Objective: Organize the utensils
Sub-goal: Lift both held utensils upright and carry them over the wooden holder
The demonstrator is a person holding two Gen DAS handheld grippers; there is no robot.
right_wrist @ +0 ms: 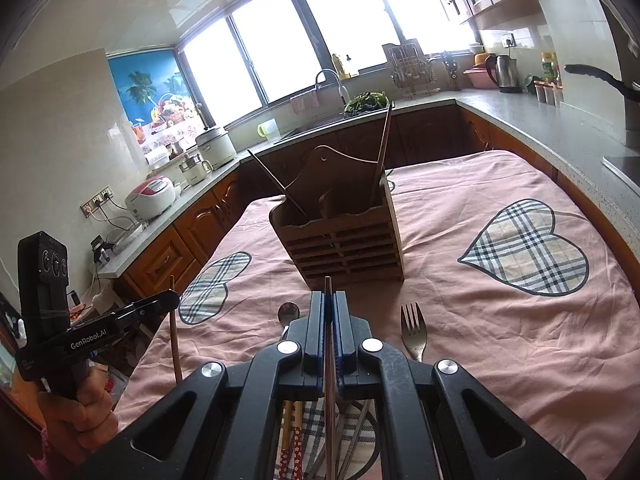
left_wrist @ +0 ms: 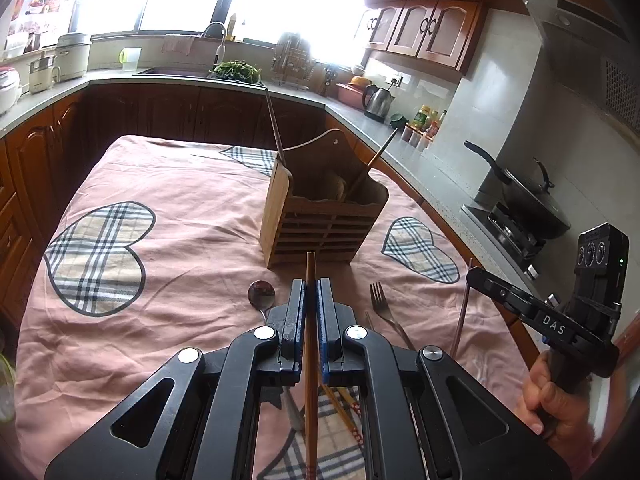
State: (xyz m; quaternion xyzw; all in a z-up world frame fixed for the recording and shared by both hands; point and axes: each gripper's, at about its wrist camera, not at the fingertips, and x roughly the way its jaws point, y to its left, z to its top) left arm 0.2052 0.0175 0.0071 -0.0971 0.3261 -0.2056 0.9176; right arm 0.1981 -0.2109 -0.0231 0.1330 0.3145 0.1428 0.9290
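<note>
My left gripper (left_wrist: 311,282) is shut on a light wooden chopstick (left_wrist: 310,344) that points at the wooden utensil holder (left_wrist: 324,220). My right gripper (right_wrist: 329,294) is shut on a thin dark chopstick (right_wrist: 329,380), just short of the same holder (right_wrist: 340,240). Each gripper shows in the other's view with its stick hanging down: right gripper (left_wrist: 472,275), left gripper (right_wrist: 172,300). Two sticks stand in the holder, one toward each end. On the pink cloth lie a spoon (left_wrist: 262,294) and a fork (left_wrist: 378,300), both in front of the holder.
More chopsticks with red patterned ends (right_wrist: 290,440) lie on the cloth under the grippers. The pink tablecloth (right_wrist: 500,340) has plaid hearts. Kitchen counters (left_wrist: 360,116) wrap around the table, with a kettle (left_wrist: 378,100), a stove and a wok (left_wrist: 524,196) at the right.
</note>
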